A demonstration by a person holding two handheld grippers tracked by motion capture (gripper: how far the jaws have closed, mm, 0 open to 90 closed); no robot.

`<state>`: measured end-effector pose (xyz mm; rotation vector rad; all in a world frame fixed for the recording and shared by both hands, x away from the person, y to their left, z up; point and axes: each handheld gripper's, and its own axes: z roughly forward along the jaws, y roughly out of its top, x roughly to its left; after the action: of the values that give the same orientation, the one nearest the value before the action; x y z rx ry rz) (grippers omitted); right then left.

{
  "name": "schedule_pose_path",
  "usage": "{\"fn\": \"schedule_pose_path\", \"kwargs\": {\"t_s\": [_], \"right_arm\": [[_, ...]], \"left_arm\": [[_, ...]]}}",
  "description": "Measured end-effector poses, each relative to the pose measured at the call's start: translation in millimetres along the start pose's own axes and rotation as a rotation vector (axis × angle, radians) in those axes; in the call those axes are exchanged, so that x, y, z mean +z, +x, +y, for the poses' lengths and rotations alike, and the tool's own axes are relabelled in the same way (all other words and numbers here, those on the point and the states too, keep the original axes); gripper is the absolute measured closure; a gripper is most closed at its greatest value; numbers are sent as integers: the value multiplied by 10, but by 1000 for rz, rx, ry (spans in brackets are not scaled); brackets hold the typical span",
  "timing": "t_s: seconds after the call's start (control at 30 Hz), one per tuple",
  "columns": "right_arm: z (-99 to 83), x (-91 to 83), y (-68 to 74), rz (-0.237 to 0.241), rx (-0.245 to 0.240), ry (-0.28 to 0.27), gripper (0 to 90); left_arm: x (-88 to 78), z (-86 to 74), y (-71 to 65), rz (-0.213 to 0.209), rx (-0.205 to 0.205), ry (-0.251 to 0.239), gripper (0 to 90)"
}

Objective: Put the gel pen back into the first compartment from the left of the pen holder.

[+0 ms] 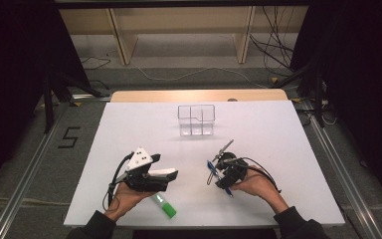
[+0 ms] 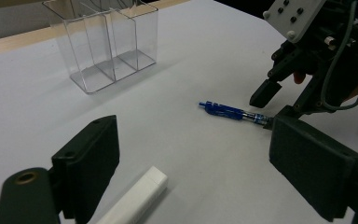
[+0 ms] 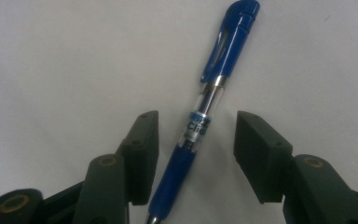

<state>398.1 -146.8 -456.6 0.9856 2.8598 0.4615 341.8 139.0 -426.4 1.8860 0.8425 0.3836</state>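
Blue retractable pen with clear barrel (image 3: 205, 121) flat on white table (image 1: 129, 129), lying between spread jaws of right gripper (image 3: 196, 135); pads flank grip section, not touching. Right hand (image 1: 256, 185) low, gripper pointing down at table. Left gripper (image 2: 193, 154) spread, held level over white marker with green cap (image 1: 163, 203). Count: one pen, one marker, one clear plastic divided organiser (image 1: 196, 120), two grippers.
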Motion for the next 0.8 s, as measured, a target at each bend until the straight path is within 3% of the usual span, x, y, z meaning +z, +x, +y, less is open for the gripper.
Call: {"fn": "schedule_pose_path", "kwargs": {"t_s": [0.27, 0.5, 0.8], "right_arm": [[38, 17, -2, -7, 7, 39, 550], [72, 39, 16, -26, -26, 74, 598], [139, 53, 24, -20, -29, 113, 658]], "left_arm": [[0, 1, -2, -2, -1, -3, 158], [5, 1, -6, -2, 3, -2, 158], [7, 1, -4, -4, 5, 2, 158]]}}
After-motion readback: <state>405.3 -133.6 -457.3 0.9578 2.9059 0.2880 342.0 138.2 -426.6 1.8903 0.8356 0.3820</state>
